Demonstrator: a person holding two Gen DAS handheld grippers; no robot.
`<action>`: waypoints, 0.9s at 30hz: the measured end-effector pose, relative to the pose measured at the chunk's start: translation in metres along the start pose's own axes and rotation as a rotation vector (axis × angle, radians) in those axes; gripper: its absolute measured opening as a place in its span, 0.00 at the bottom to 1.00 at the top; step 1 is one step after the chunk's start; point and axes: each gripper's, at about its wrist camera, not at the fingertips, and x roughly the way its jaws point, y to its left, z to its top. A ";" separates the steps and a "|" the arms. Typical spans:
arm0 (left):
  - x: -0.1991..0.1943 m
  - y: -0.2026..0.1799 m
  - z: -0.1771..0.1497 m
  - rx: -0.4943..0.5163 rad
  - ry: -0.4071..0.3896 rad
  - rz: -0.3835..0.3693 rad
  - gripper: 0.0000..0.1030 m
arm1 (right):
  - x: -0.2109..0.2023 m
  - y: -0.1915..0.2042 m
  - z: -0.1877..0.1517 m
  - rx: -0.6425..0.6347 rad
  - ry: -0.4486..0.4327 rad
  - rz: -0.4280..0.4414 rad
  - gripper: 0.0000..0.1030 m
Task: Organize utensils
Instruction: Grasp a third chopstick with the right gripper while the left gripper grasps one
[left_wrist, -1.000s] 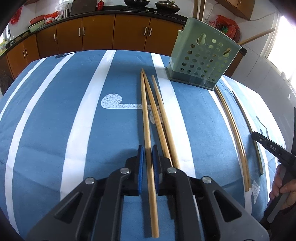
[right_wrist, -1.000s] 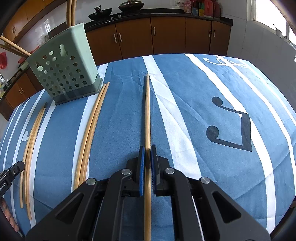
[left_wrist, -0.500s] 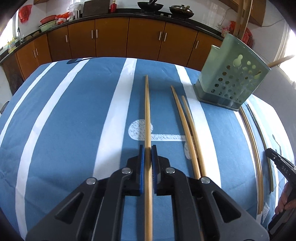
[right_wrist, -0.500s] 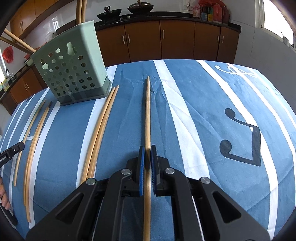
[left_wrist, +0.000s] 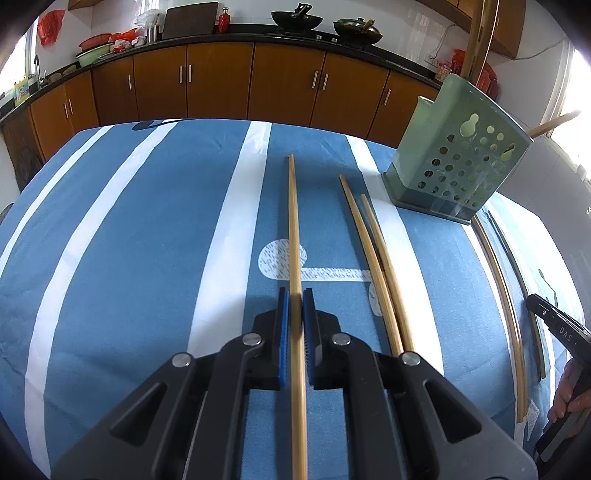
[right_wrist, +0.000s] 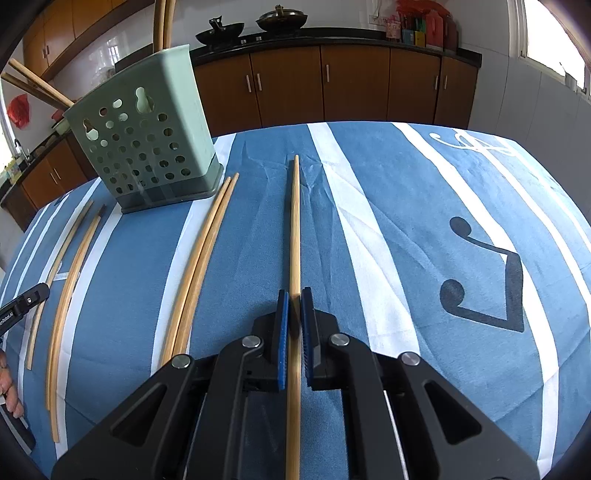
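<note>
With each hand-held gripper, left (left_wrist: 294, 301) and right (right_wrist: 294, 300), clamped on a long bamboo chopstick (left_wrist: 295, 236) above the blue striped cloth, I should tilt tips into the perforated green plastic holder (left_wrist: 452, 162).

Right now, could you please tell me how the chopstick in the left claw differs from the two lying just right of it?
The held chopstick is clamped in the left claw; the loose pair lies free on the tablecloth. The held chopstick is single and points straight ahead; the loose pair lies side by side, angled toward the green holder. Both are long, thin, pale tan sticks.
</note>
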 end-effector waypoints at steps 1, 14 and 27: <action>0.000 0.000 0.000 0.000 0.000 0.001 0.10 | 0.000 -0.001 0.000 0.003 0.000 0.004 0.08; 0.001 -0.004 -0.001 0.020 0.000 0.023 0.10 | 0.000 0.006 -0.001 -0.022 -0.001 -0.026 0.08; -0.021 -0.010 -0.028 0.077 0.008 0.051 0.10 | -0.018 0.000 -0.020 -0.010 0.003 -0.009 0.08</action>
